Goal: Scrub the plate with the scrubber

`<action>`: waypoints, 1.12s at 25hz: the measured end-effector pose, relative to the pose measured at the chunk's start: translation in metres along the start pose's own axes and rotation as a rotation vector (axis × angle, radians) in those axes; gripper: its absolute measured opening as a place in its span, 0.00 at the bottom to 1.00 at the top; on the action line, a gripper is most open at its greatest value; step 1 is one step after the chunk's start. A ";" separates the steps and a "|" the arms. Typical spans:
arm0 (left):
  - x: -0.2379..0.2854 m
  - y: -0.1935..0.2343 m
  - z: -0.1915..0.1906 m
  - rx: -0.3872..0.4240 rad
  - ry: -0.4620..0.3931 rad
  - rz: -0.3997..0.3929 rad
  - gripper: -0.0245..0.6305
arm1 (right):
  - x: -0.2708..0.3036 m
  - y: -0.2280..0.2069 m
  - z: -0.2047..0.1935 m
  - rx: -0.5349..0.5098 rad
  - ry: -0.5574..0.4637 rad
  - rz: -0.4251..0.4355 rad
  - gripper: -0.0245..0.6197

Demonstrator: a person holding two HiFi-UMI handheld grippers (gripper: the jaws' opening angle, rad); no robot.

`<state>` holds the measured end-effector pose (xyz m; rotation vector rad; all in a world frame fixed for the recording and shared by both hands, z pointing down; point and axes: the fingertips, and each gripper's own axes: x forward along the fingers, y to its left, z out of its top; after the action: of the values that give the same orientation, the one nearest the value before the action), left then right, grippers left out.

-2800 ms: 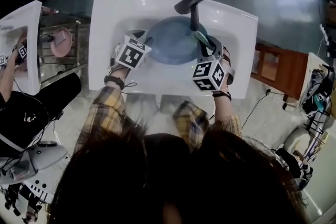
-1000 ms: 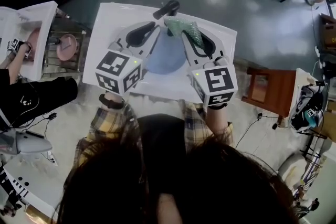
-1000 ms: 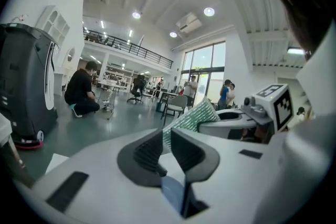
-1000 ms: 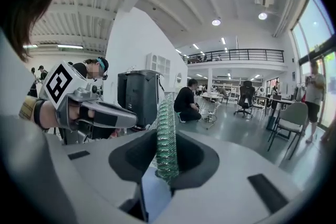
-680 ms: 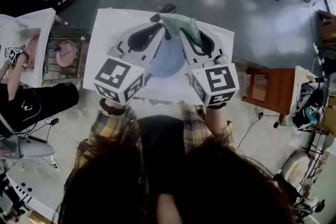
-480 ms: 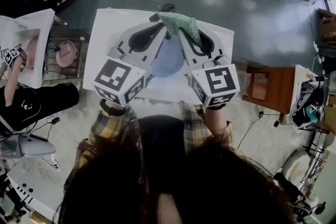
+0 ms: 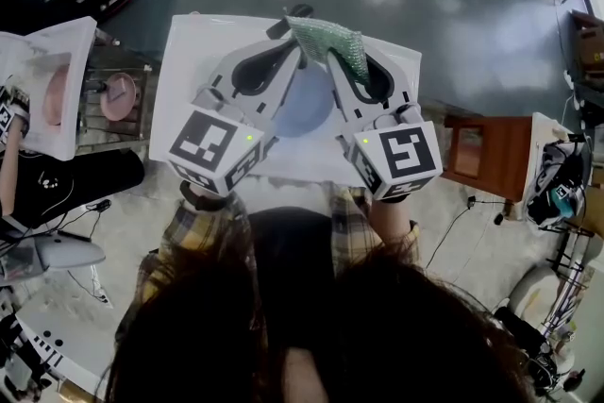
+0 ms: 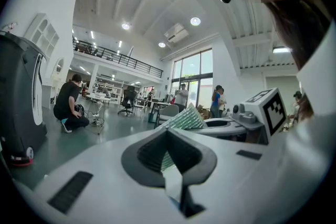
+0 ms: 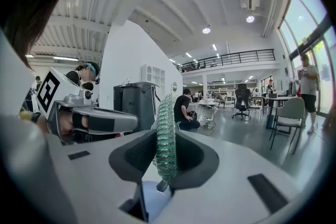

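Both grippers are raised high above the white sink, pointing nearly level, their tips converging. My right gripper is shut on the green mesh scrubber, which stands edge-on between its pads in the right gripper view. My left gripper has just closed its jaws and is shut; the scrubber shows just beyond its tips, and nothing is seen pinched between its pads. The blue plate lies in the sink basin below, partly hidden by both grippers.
A dark faucet rises at the sink's back edge. To the left stand a second sink, a person in black and a pink plate on a rack. A wooden stool sits to the right.
Both grippers have risen from the sink toward the camera, lifting the scrubber off the plate. In the last second the left gripper's tips drew in beside the scrubber.
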<state>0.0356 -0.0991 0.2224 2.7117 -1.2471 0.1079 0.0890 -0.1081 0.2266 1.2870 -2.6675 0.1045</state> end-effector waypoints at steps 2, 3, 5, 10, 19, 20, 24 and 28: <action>0.000 0.000 0.000 0.001 0.000 0.000 0.06 | -0.002 0.000 0.003 -0.001 -0.013 -0.001 0.20; -0.001 0.000 0.000 0.003 -0.001 0.000 0.06 | -0.003 0.000 0.005 -0.002 -0.019 -0.002 0.20; -0.002 0.000 0.000 0.006 0.000 -0.003 0.06 | -0.004 0.001 0.007 -0.007 -0.029 -0.003 0.20; -0.003 0.001 -0.002 0.008 0.005 -0.003 0.06 | -0.003 0.002 0.007 -0.028 -0.025 0.010 0.20; -0.004 0.002 -0.001 0.017 0.006 0.009 0.06 | -0.008 -0.006 0.006 0.002 -0.036 0.007 0.19; -0.004 0.002 -0.001 0.018 0.007 0.010 0.06 | -0.008 -0.005 0.006 0.006 -0.037 0.012 0.19; -0.003 0.001 -0.002 0.017 0.008 0.009 0.06 | -0.007 -0.003 0.001 0.017 -0.027 0.027 0.19; -0.004 0.002 -0.003 0.016 0.008 0.011 0.06 | -0.007 0.000 0.000 0.011 -0.018 0.038 0.19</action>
<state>0.0319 -0.0970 0.2249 2.7156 -1.2639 0.1309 0.0932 -0.1024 0.2257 1.2459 -2.7108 0.1133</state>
